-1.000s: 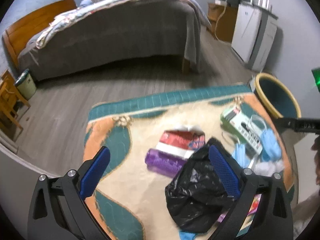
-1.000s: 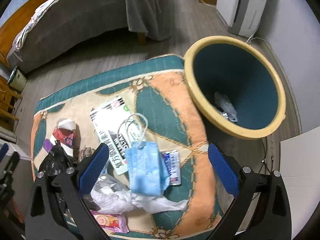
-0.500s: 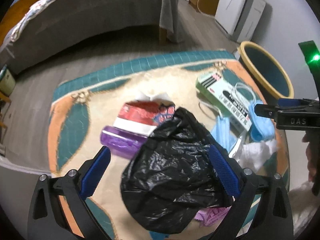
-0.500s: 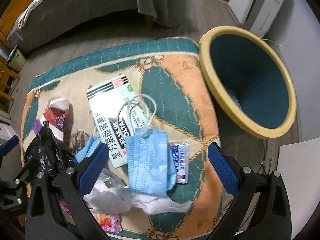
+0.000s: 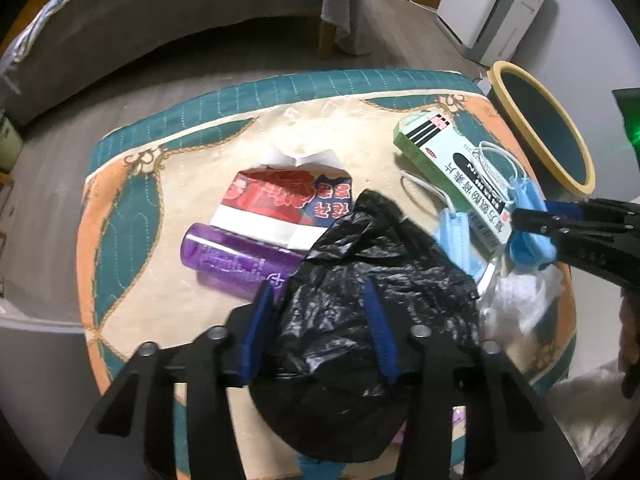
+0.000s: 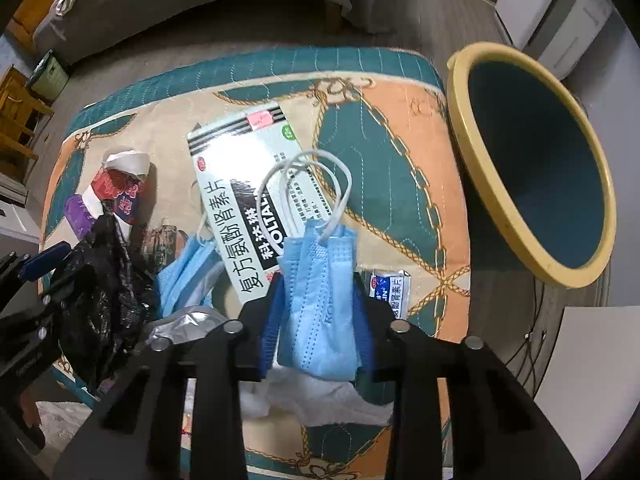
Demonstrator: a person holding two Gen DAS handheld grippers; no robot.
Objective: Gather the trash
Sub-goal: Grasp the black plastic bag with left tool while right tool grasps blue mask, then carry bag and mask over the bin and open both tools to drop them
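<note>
Trash lies on a patterned mat. My left gripper is shut on a crumpled black plastic bag, which also shows in the right wrist view. My right gripper is shut on a blue face mask; it also shows in the left wrist view. A yellow-rimmed teal bin stands just right of the mat, also seen from the left wrist.
On the mat lie a white-green medicine box, a red and white packet, a purple bottle, a second blue mask, white tissue and a small sachet. A bed stands behind.
Both grippers have gone from open to shut: the left closed on the black bag, the right on the blue mask. Both moved lower and closer to the mat.
</note>
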